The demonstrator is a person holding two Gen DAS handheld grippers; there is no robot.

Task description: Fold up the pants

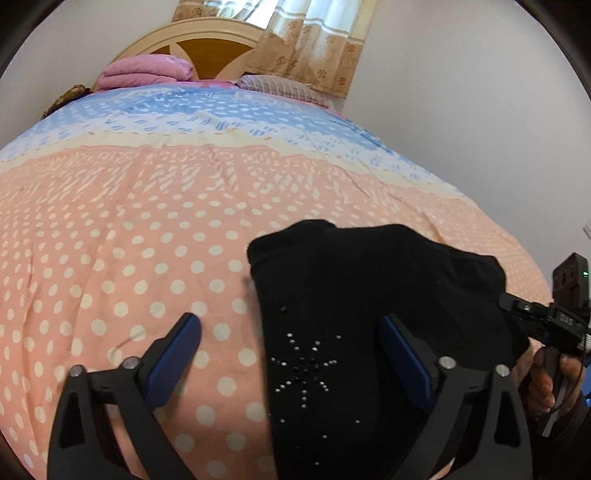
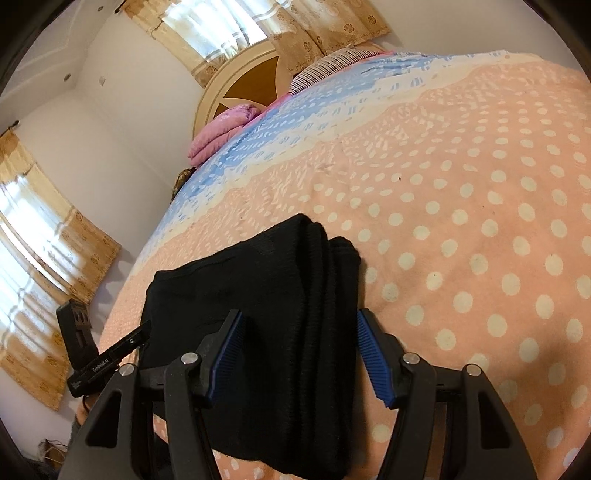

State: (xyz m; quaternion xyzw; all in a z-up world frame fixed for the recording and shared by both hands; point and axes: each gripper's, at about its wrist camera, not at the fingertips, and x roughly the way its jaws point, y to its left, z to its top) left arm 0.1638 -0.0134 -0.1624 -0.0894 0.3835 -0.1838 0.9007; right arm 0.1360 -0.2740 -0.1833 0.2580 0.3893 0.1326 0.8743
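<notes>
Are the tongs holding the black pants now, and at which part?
Nothing is held. Both the left tongs and right tongs are open over the folded pants.

Light: soft daylight through the curtains (image 2: pixel 207 33) behind the headboard (image 2: pixel 243 79).
Glare: the panes are blown out.
Edges: strong fisheye bending, dark corners.
Focus: mostly sharp.
</notes>
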